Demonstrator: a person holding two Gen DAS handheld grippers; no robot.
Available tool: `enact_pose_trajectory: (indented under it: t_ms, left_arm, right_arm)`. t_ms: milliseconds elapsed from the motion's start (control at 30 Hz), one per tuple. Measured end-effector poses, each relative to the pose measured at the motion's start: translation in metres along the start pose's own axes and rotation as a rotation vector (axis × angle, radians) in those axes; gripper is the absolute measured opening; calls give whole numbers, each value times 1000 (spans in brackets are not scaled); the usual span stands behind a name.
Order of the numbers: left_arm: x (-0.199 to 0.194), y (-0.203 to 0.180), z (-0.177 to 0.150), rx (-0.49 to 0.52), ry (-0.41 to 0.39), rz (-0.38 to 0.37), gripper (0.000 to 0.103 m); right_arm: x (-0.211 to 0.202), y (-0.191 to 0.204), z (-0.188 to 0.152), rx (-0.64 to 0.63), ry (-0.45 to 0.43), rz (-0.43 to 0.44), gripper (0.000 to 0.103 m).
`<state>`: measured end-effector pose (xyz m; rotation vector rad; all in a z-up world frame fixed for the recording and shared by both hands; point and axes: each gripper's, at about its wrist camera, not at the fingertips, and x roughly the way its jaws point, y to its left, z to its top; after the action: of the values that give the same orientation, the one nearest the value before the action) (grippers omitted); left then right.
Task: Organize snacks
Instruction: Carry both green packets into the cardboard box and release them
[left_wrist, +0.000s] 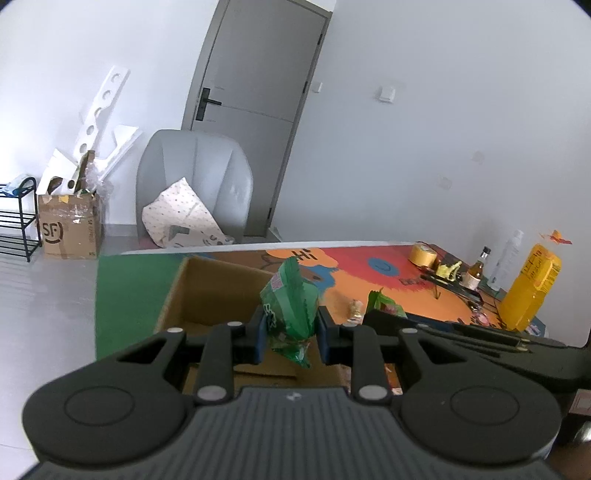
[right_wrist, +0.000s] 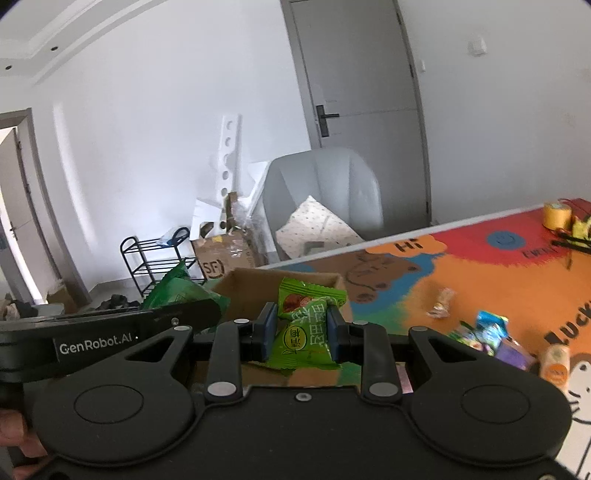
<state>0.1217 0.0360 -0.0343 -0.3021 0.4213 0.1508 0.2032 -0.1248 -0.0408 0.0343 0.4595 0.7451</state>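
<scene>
**Two green snack packets held over the cardboard box**

White walls and a grey door (left_wrist: 255, 66) close off the back of the room, with a grey padded chair (left_wrist: 195, 173) in front of the door carrying a spotted cream cushion (left_wrist: 177, 214). Beside it on the pale floor stand a brown shipping carton stuffed with white foam pieces (left_wrist: 70, 229) and a black wire shoe rack (right_wrist: 155, 262).

Nearer the cameras lies the bench (right_wrist: 461, 273) under a bright cartoon mat of orange, red, blue and green. At its near corner sits an open brown cardboard box (left_wrist: 207, 291), its inside walls in view.

On the far right of the bench stand a tall yellow plastic bottle (left_wrist: 528, 288), a roll of yellow tape (left_wrist: 423, 253) and a small dark-capped glass bottle (left_wrist: 476, 271). Loose wrapped snacks lie scattered on the orange part of the mat — a pale twisted candy (right_wrist: 441, 302) and a small heap of blue, green and purple packets (right_wrist: 487, 332).

The left claw (left_wrist: 291, 332) is narrow, its blue pads pinching a crinkled dark green snack packet (left_wrist: 291, 299) that hangs above the box. The right claw (right_wrist: 301, 332) is likewise narrow, clamped on a lime-green packet printed with a plum picture (right_wrist: 306, 325), just in front of the box's near edge.
</scene>
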Motion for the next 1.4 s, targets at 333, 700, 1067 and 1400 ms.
enact_pose_trajectory:
  t_ms: [333, 700, 1067, 1400]
  left_arm:
    - [4, 31, 14, -27, -5, 14, 26]
    - [24, 55, 21, -70, 50, 11, 30]
    - [26, 73, 18, -116, 69, 59, 50]
    - [20, 60, 15, -98, 40, 95, 85]
  right_arm:
    - [21, 21, 16, -33, 2, 12, 26]
    - [44, 28, 20, -33, 31, -6, 26]
    - [60, 30, 15, -13, 92, 38, 37]
    - [33, 10, 11, 13, 60, -40, 62]
